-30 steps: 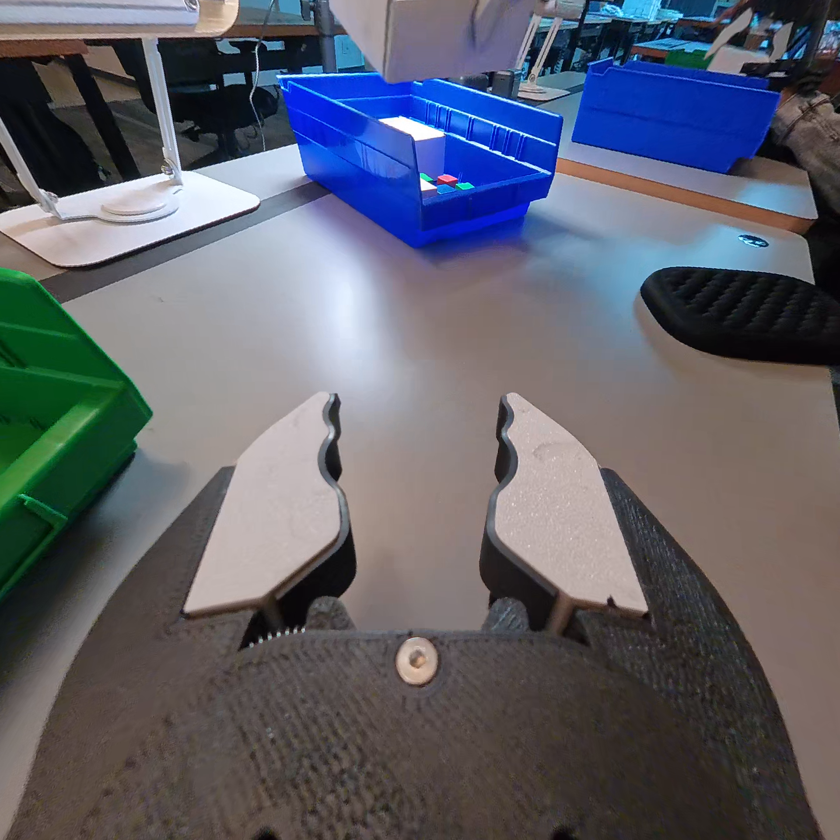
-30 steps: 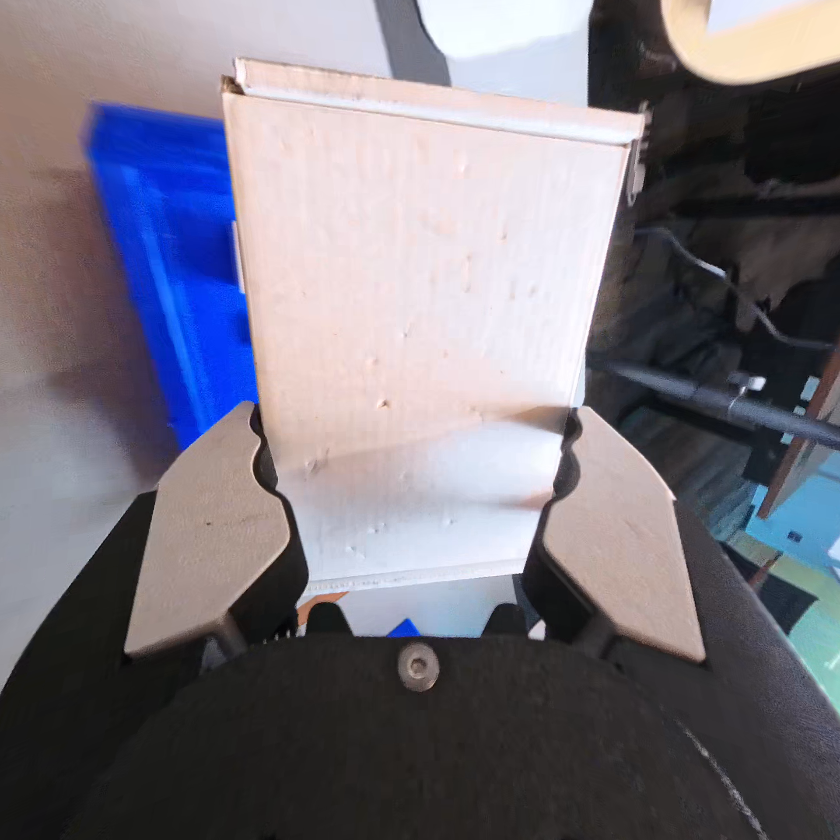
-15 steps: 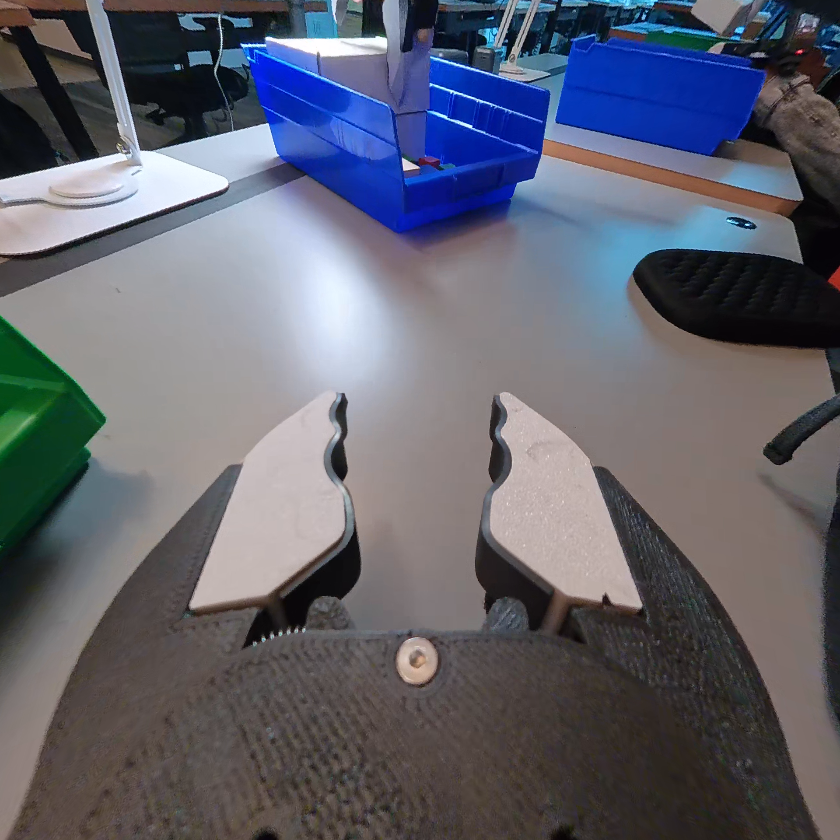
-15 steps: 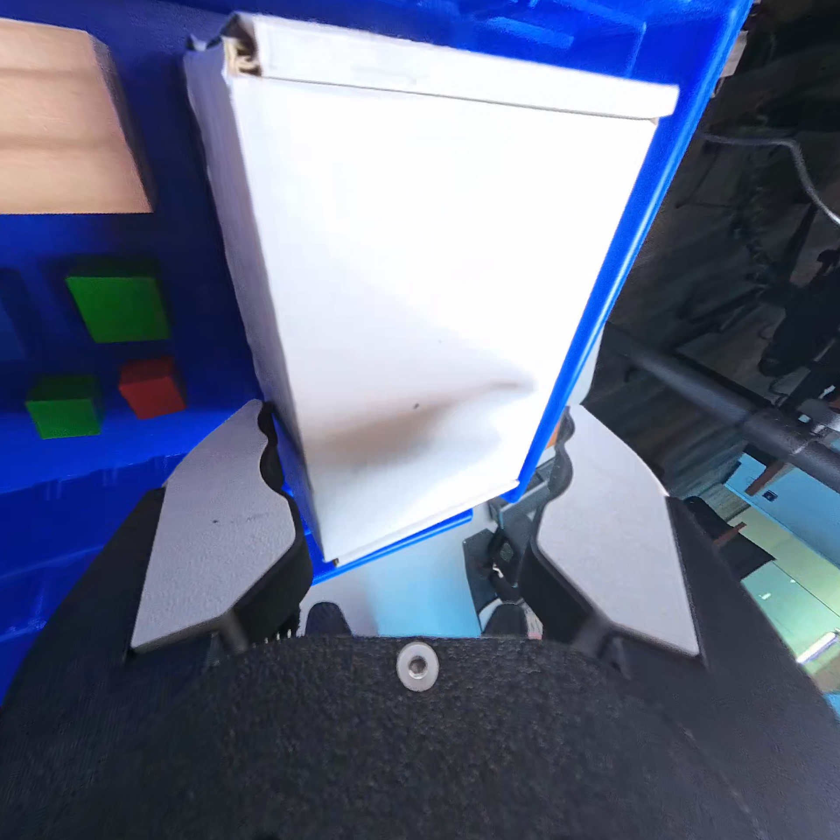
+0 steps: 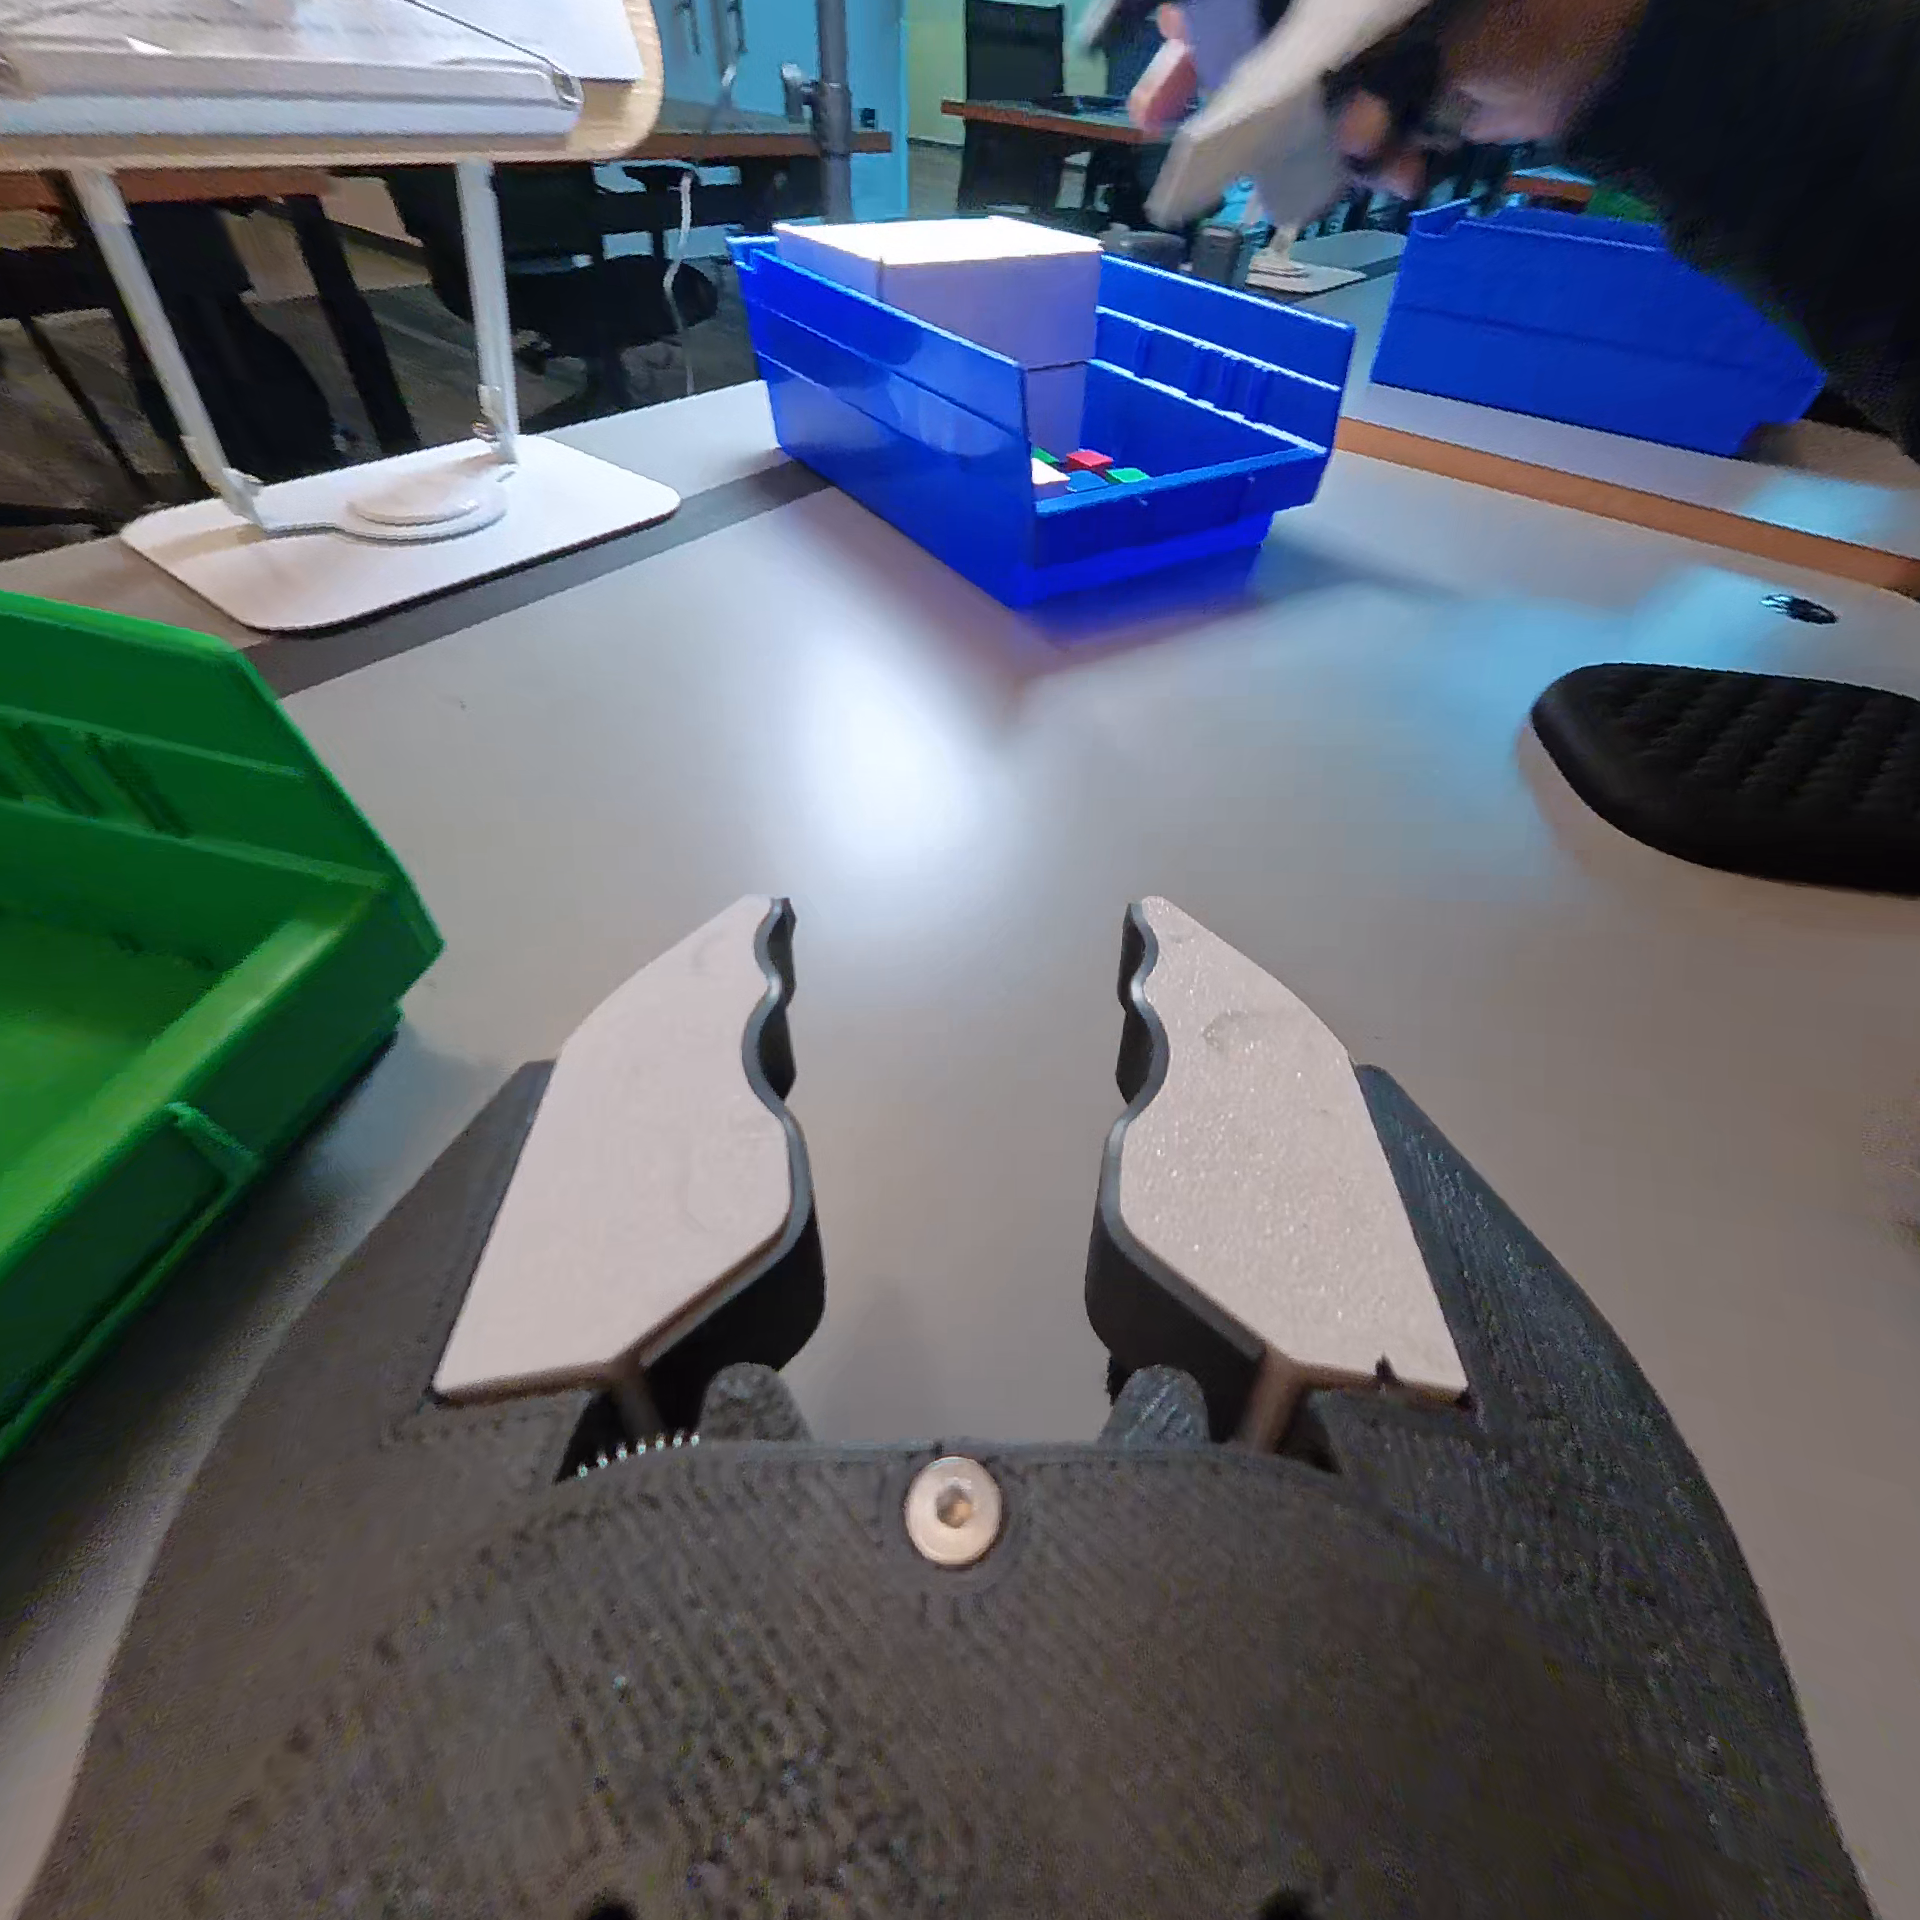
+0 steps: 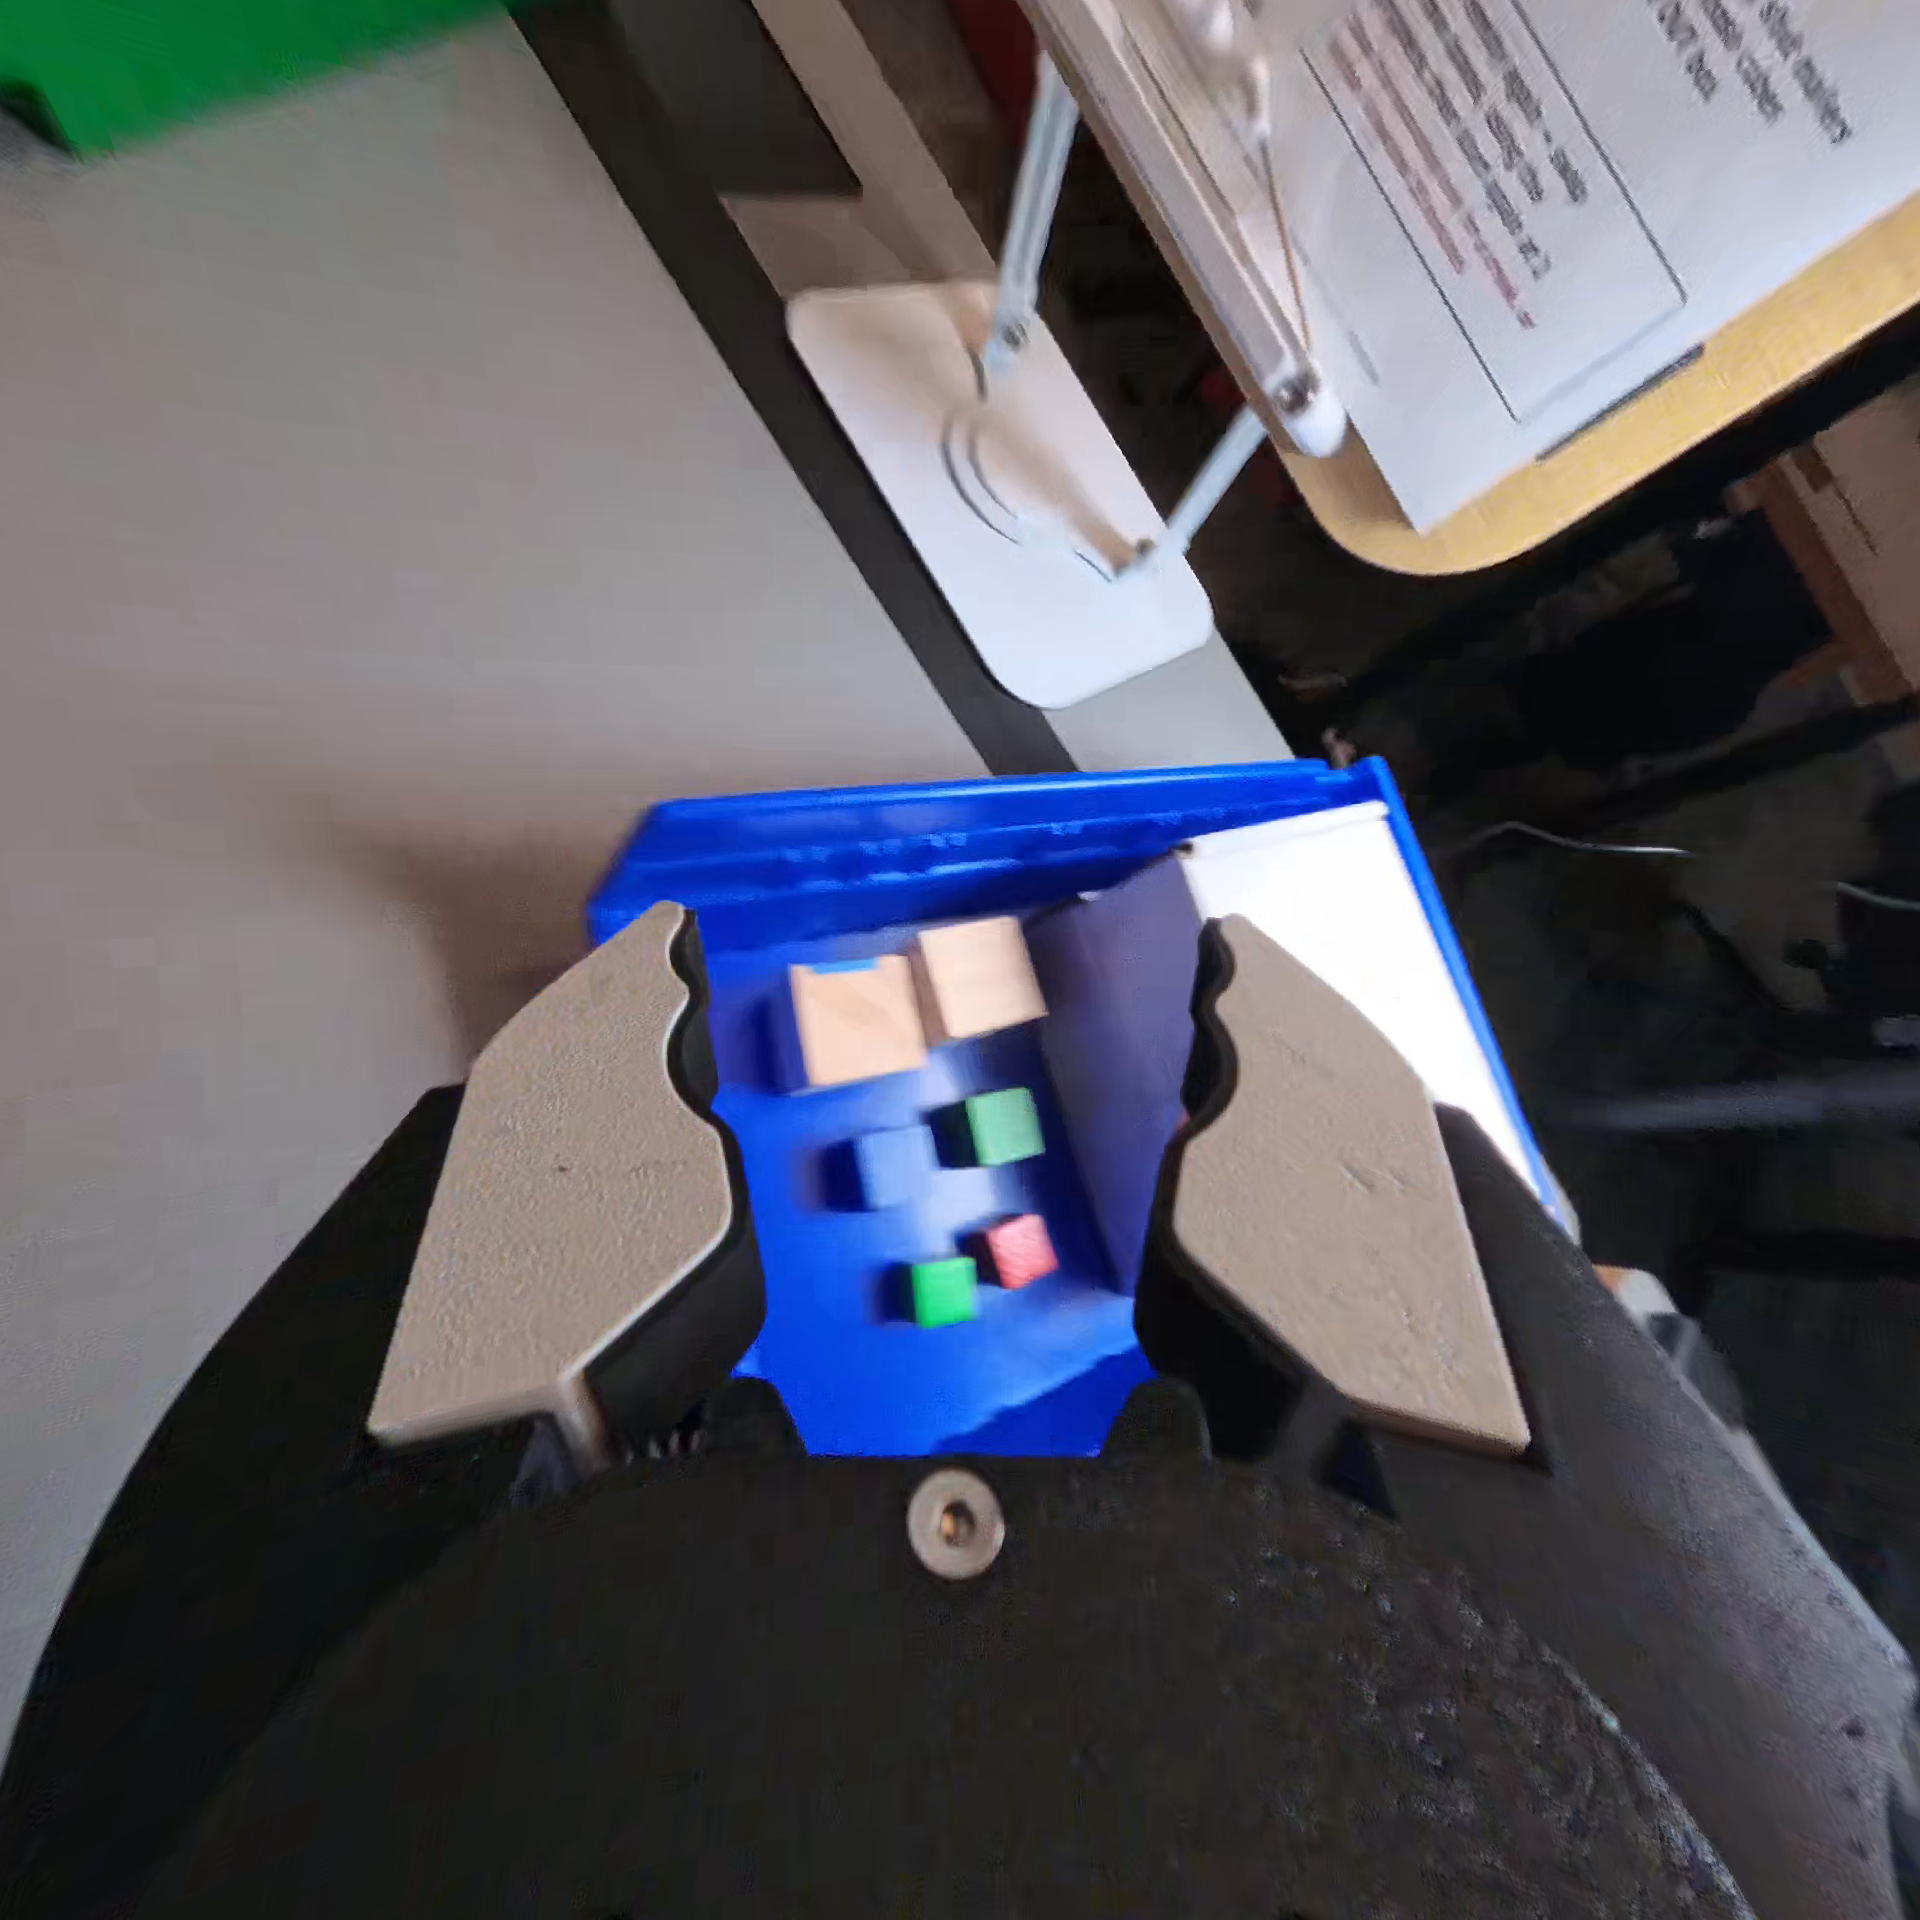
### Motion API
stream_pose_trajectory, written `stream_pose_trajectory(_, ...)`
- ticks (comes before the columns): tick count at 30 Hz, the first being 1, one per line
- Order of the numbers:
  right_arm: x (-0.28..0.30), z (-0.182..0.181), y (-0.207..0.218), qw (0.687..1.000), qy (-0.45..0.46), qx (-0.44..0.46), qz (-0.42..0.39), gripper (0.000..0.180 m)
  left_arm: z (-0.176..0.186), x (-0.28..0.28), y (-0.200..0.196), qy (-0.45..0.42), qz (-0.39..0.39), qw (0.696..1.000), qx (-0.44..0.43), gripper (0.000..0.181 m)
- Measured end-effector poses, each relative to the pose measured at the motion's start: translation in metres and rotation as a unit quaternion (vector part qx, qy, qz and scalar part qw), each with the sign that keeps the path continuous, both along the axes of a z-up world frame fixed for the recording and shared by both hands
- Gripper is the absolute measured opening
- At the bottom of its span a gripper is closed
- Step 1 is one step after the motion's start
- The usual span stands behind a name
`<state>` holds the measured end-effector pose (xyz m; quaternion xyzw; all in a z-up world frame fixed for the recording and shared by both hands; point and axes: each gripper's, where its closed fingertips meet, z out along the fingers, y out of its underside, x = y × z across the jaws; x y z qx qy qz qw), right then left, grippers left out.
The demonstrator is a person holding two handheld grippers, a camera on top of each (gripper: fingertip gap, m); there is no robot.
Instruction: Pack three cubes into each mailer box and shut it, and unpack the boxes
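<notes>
A blue bin (image 5: pixel 1153 520) stands at the far middle of the grey table; in the right wrist view the blue bin (image 6: pixel 935 842) is seen from above. White mailer boxes (image 5: pixel 977 281) are stacked at its far end, and the top box (image 6: pixel 1340 935) shows in the right wrist view. Small cubes lie on the bin floor: two wooden (image 6: pixel 914 997), two green (image 6: pixel 997 1127), one blue (image 6: pixel 883 1169), one red (image 6: pixel 1018 1252). My left gripper (image 5: pixel 956 925) is open and empty, low over the table. My right gripper (image 6: pixel 940 935) is open and empty above the bin; it also shows blurred in the left wrist view (image 5: pixel 1268 135).
A green bin (image 5: pixel 156 935) stands at the near left. A white lamp base (image 5: pixel 405 530) sits at the far left of the table. A black chair armrest (image 5: pixel 1745 779) lies at the right edge. A second blue bin (image 5: pixel 1590 322) stands on the neighbouring table. Across from one pair of fingers to the other is roughly 35 cm.
My right gripper has let go of the white mailer box, which now rests on the stack in the blue bin, and has risen above the bin. My left gripper stays open and has shifted a little.
</notes>
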<state>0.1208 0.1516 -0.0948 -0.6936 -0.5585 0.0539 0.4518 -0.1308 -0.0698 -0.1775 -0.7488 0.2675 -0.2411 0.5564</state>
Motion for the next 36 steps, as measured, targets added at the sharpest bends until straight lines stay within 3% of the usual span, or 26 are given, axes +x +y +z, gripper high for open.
stream_pose_trajectory(4, -0.001, -0.032, -0.071, 0.999, 0.038, -0.008, -0.007, 0.087, 0.01, -0.026, 0.01, 0.026, 0.046, 0.998, 0.023, 0.061)
stream_pose_trajectory(7, 0.016, -0.063, -0.093, 0.999, 0.02, -0.002, -0.045, 0.086, 0.013, -0.06, 0.025, 0.082, 0.091, 0.992, 0.025, 0.063)
stream_pose_trajectory(15, 0.061, -0.102, -0.074, 0.987, -0.111, 0.03, -0.114, 0.086, -0.022, -0.141, 0.065, 0.325, 0.124, 0.934, -0.08, 0.077)
stream_pose_trajectory(22, 0.044, -0.126, -0.048, 0.972, -0.219, 0.031, -0.076, 0.071, -0.067, -0.156, 0.088, 0.459, 0.063, 0.873, -0.152, 0.057)
stream_pose_trajectory(25, 0.041, -0.136, -0.034, 0.962, -0.26, 0.04, -0.072, 0.058, -0.071, -0.135, 0.096, 0.478, 0.015, 0.871, -0.114, 0.029)
stream_pose_trajectory(28, 0.036, -0.147, -0.029, 0.96, -0.27, 0.049, -0.062, 0.033, -0.07, -0.116, 0.104, 0.507, 0.01, 0.859, -0.075, 0.028)
stream_pose_trajectory(36, 0.009, -0.145, -0.067, 0.956, -0.274, 0.103, -0.024, 0.032, -0.07, -0.034, 0.104, 0.512, -0.069, 0.856, -0.022, 0.029)
